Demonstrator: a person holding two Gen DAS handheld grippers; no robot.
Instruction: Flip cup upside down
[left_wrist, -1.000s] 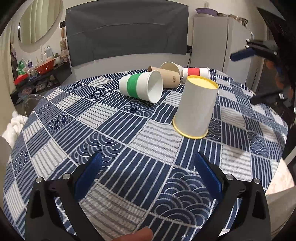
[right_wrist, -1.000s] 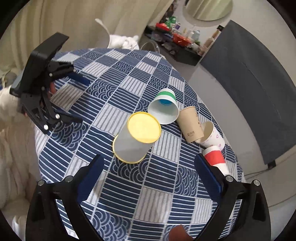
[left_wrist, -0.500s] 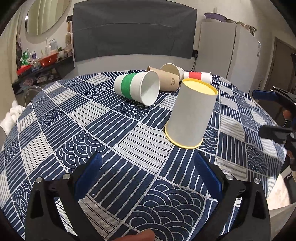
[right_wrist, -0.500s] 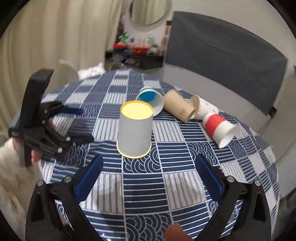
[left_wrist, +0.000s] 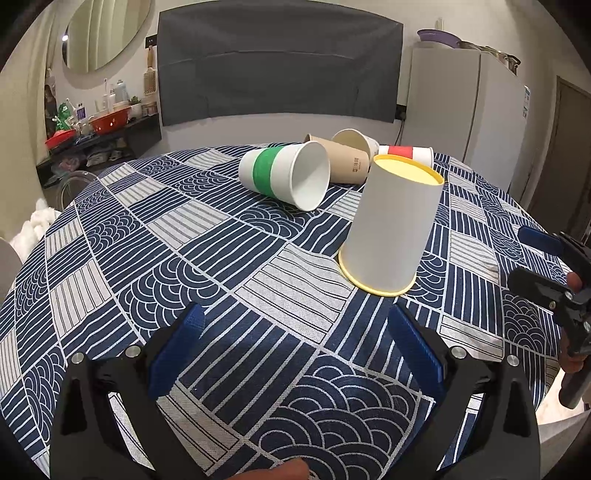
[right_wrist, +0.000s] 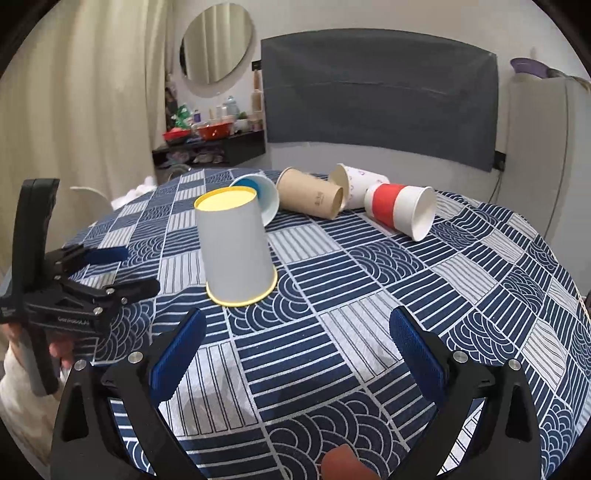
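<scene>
The yellow-rimmed white cup stands upside down on the desk, mouth against the blue patterned cloth, yellow base facing up. Behind it four paper cups lie on their sides: a green-banded cup, a brown cup, a white patterned cup and a red-banded cup. The left claw and the right claw both hover near the upturned cup, each spread wide with nothing between its blue pads
</scene>
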